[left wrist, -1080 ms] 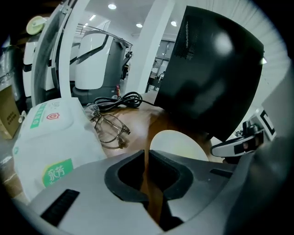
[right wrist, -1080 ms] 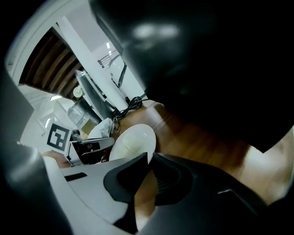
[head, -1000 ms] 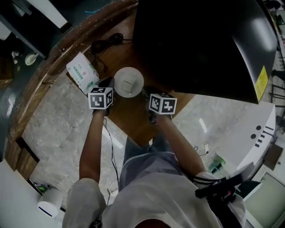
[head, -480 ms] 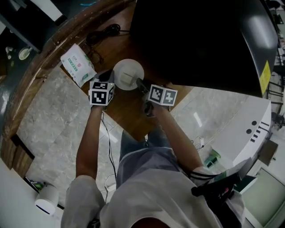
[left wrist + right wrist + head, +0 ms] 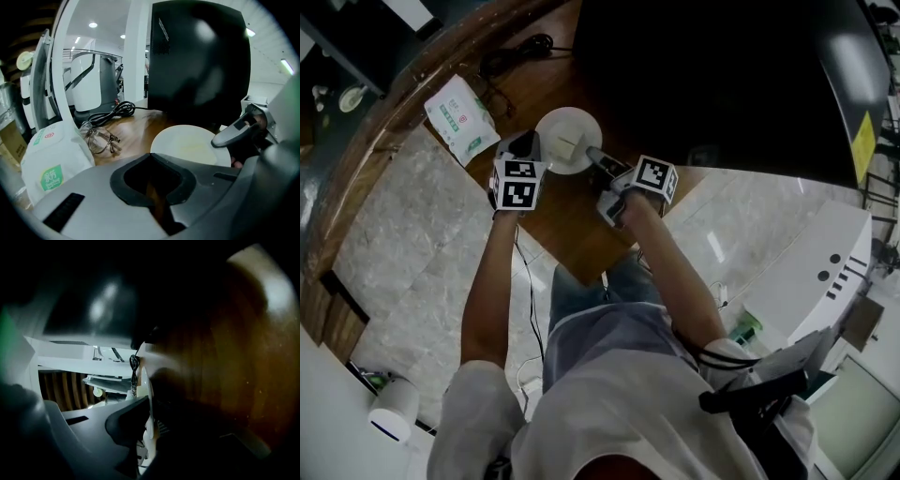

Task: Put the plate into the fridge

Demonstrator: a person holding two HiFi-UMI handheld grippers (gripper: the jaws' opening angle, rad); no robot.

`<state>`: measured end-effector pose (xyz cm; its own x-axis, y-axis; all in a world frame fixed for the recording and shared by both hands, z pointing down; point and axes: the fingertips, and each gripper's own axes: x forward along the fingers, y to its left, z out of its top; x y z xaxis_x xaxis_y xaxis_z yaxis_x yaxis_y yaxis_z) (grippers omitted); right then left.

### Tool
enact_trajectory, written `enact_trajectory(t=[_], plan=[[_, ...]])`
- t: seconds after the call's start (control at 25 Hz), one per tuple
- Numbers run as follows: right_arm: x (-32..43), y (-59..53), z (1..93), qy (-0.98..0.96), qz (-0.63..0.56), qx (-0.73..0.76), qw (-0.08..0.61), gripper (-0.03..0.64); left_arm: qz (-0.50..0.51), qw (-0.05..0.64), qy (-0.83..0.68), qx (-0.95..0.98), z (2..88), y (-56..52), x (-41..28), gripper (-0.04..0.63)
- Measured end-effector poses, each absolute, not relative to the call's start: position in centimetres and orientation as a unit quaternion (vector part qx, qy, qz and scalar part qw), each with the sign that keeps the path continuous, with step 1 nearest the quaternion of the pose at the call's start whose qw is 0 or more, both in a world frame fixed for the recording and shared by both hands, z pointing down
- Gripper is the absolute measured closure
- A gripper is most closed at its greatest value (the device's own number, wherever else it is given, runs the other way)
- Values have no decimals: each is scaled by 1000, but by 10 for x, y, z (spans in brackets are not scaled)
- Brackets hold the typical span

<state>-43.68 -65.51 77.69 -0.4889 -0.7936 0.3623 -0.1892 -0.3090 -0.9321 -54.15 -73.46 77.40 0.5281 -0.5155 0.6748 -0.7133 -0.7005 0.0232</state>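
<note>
my right gripper (image 5: 149, 423) has its jaws pinched on the rim of the round white ceramic plate (image 5: 565, 141). in the right gripper view the plate (image 5: 146, 390) runs edge-on between them. the bite is on the plate's near right edge, and the rest of the disc stretches away from my fingers, to the left and forward. it lies face up, low over the brown wooden table (image 5: 572, 230), and i can't tell whether it has left the wood. being round, it has no long axis to line up.

my left gripper (image 5: 157, 206) sits just beside the plate's left edge with its jaws drawn together on nothing, only a slit of wood showing between them.

the tall glossy black cabinet (image 5: 703, 84), which i take for the fridge, stands straight beyond the plate, so the carry looks forward and belongs to the right hand.

a yellow sticker (image 5: 862, 142) on the cabinet is too small to read. the white paper packet (image 5: 51, 164) carries a green square with white characters and a small red mark, neither legible to me.
</note>
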Motion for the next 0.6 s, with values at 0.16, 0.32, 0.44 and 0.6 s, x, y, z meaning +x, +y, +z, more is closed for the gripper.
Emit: enact_trajectory(t=[0.16,0.32,0.44,0.6], plan=[[-441,-655,773,564,-650,-465,205,583,332,141,-356,862,772,-730,-537,578],[-443,-652,775,562,-644,-478,201,589,340,104,-358,864,773,-727,-534,578],[-443,-637,772,556,-645,-483,202,592,349,49,-357,865,770,-711,-530,578],[-449,-610,762,576,-648,-466,176,592,337,47,-357,870,764,-680,-529,578]])
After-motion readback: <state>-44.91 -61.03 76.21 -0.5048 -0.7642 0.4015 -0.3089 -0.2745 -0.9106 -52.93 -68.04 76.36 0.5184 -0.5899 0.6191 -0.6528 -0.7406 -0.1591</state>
